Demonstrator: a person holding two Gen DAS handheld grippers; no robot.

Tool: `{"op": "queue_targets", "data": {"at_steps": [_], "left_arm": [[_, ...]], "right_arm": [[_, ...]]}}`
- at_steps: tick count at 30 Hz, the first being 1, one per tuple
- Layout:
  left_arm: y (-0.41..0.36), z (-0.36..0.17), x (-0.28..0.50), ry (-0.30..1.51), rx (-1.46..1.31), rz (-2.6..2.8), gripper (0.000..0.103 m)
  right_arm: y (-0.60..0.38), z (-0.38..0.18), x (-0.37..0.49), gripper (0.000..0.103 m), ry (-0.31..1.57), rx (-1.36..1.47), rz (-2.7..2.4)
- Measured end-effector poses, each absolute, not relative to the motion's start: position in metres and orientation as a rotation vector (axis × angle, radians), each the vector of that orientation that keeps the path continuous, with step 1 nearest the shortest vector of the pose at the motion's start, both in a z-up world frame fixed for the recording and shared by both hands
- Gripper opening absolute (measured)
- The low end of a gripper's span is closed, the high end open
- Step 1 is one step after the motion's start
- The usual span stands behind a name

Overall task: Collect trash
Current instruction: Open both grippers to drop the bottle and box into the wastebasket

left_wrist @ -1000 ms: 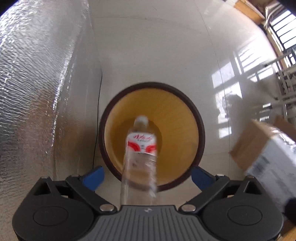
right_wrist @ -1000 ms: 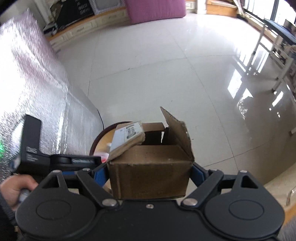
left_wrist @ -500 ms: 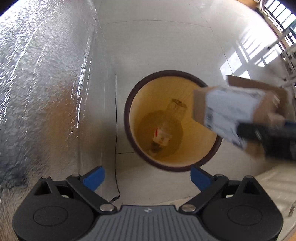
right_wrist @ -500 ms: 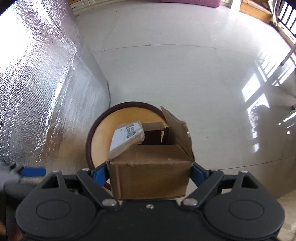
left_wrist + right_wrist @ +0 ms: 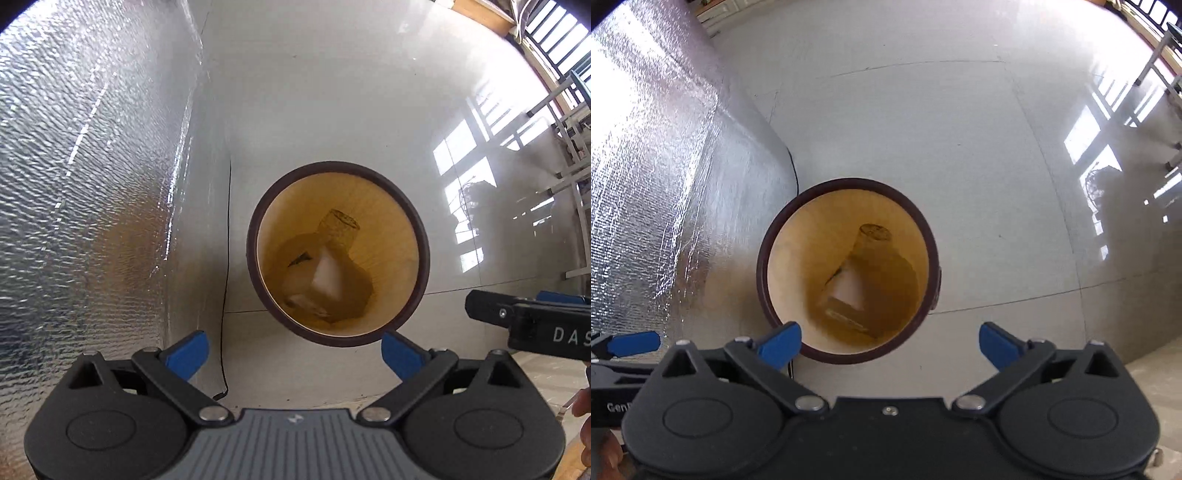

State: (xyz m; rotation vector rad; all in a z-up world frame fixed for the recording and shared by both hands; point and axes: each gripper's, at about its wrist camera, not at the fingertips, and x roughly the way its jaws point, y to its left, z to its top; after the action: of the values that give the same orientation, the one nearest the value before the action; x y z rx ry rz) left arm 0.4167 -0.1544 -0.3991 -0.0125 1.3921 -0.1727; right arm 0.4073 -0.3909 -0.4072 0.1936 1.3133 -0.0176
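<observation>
Cardboard box (image 5: 860, 291) and bottle (image 5: 338, 229) inside bin (image 5: 255, 254), both jaws spread empty, bin handle only in right view.

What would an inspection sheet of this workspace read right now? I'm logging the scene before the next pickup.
Surface: glossy pale tiled floor, window reflections on its right side.
Job's things: round bin with a dark rim and yellow inside, standing on the floor; in it a cardboard box and a clear bottle leaning against the wall.
Clutter: nothing seen on the floor around the bin.
Grippers: left gripper open, holding nothing; right gripper open, holding nothing; both above the bin.
Cables: thin black cable along the foil's edge.
Surroundings: silver foil sheet left of the bin; metal frame furniture far right.
</observation>
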Motion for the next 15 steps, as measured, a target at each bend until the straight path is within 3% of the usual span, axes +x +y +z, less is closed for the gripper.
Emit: {"op": "queue_targets", "data": {"at_steps": [15], "left_arm": [[-0.136, -0.343, 0.398, 1.332, -0.032, -0.170, 0.099]], "right_arm": [[-0.400, -0.359, 0.387, 0.103, 1.261, 0.269, -0.014]]}}
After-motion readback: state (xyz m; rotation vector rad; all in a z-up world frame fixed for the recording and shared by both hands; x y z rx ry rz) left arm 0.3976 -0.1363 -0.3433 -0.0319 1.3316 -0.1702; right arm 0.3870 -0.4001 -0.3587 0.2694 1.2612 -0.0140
